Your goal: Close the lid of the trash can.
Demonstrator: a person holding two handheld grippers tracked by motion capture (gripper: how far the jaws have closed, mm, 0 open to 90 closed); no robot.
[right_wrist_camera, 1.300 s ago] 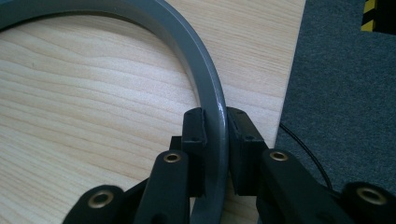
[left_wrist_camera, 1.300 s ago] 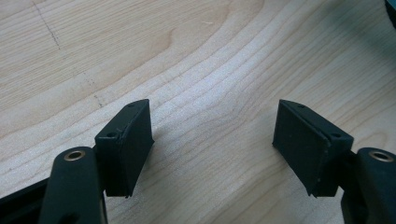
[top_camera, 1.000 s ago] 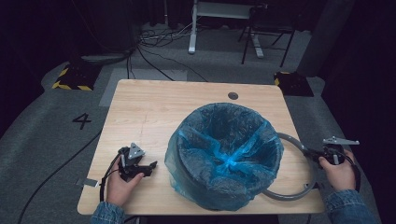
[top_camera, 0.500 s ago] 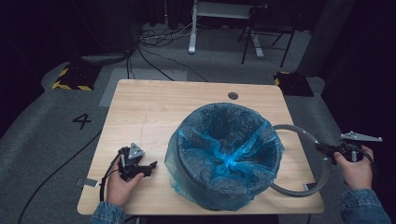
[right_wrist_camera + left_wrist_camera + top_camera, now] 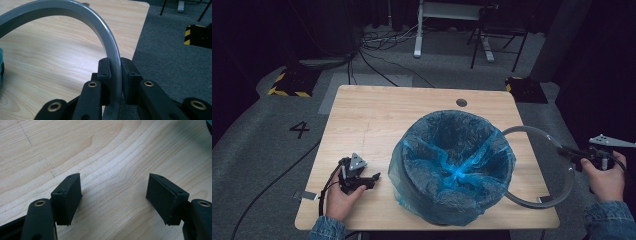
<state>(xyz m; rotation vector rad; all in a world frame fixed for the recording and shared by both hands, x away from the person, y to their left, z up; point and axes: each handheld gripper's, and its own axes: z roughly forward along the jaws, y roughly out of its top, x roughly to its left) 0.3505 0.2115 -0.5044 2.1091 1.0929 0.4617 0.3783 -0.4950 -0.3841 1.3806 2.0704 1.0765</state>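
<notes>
Writing: a white "4" point(image 5: 299, 129) is seen painted on the grey floor point(image 5: 257, 150) to the left of the counter point(image 5: 377, 115); no brand or label can be read on the things on the counter.
Grey ring point(image 5: 562, 185): it is held at the counter's right edge, tilted, with its far arc raised over the counter and its near arc low by the front right corner; part of it is hidden behind the bin.
Right gripper point(image 5: 573, 153): its jaws are clamped on the ring's band, seen off the counter's right side, above the floor, with the person's right hand point(image 5: 607, 175) behind it.
Left gripper point(image 5: 371, 180): its jaws are seen apart with nothing between them, resting low over bare wood near the counter's front left, just beside the bin; the left hand point(image 5: 339, 200) is wrapped around it.
Bin point(image 5: 452, 210): a dark round bin lined with a blue bag point(image 5: 457, 170) is seen standing on the counter's middle right; the bag's edge is folded over the rim.
High view: the whole counter, the bin, both hands and a round hole point(image 5: 461, 103) near the far edge are given.
Left gripper view: two black pads point(image 5: 67, 197) are shown wide apart over wood grain point(image 5: 112, 157), with a sliver of blue at the top right corner.
Right gripper view: the ring point(image 5: 110, 37) is shown close, smooth and glossy, pinched flat between the pads point(image 5: 103, 75); a yellow-and-black striped block point(image 5: 188, 35) is seen on the carpet beyond.
</notes>
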